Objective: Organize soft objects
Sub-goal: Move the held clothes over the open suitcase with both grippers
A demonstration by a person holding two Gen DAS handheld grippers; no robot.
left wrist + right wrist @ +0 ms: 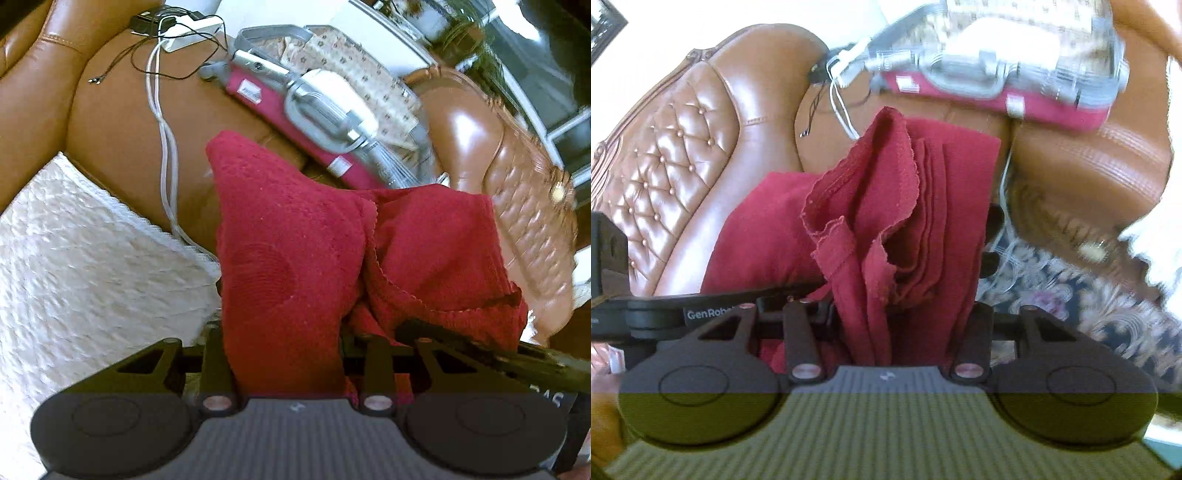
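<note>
While both grippers have the red towel (pixel 288 236) bunched between their fingers, the main danger is that the cloth slips or pulls unevenly. The left hand-held gripper (pixel 288 354) is clamped on a thick fold of it, and the right hand-held gripper (pixel 897 314) is clamped on another bundle of layered edges, so the towel hangs over the brown leather sofa (pixel 122 122), between the two tools.

In my judgement, several things could go wrong from here. The right grip holds many loose layers (pixel 923 206), and one could slide free and let the fold fall open. If the two hands drift apart or twist against each other, the cloth would stretch and the fold would skew. A hanging corner could also snag the white cable (pixel 162 122), at about 10 o'clock from the towel in the left view, and drag the charger (pixel 184 31) at 11 o'clock. The clear zip bag with red trim (pixel 332 110), at 1 o'clock, lies near enough to be brushed. The white quilted cloth (pixel 81 251) lies at 9 o'clock.

As for writing, the right view shows "GenRob", cut off, on the left gripper's arm (pixel 709 314). The bag's small white labels (pixel 252 92) are too blurred to read.
</note>
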